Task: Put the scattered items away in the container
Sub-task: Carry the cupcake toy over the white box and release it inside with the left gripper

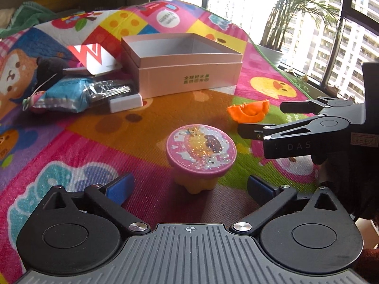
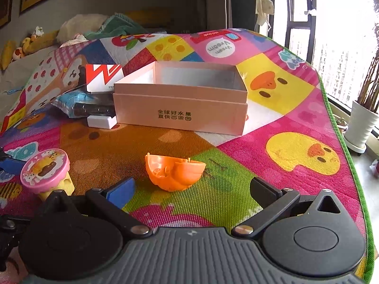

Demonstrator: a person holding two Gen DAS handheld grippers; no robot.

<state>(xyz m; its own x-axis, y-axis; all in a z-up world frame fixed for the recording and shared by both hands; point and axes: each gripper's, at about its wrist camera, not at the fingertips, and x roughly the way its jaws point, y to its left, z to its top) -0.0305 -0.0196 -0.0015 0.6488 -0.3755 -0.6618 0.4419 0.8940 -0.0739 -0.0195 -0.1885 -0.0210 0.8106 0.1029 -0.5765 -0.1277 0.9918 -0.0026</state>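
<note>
A bright cartoon-printed play mat (image 2: 272, 123) lies beside a sunlit window (image 2: 336, 23); the left gripper (image 1: 189, 184) and right gripper (image 2: 191, 189) are wide apart, holding nothing.

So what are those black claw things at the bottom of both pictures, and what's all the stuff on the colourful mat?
Those are hand-held grippers: a person holds one in each hand, like big tongs. Each has a small camera looking along its two fingers, so one picture comes from the left hand-held gripper and the other from the right hand-held gripper. Both are open and hold nothing. On the play mat stands a pink-lidded toy pot, just ahead of the left one. An orange plastic shell lies ahead of the right one. Farther back sits an open pink box, which looks empty from here. Beside it lies a pile of packets.
</note>
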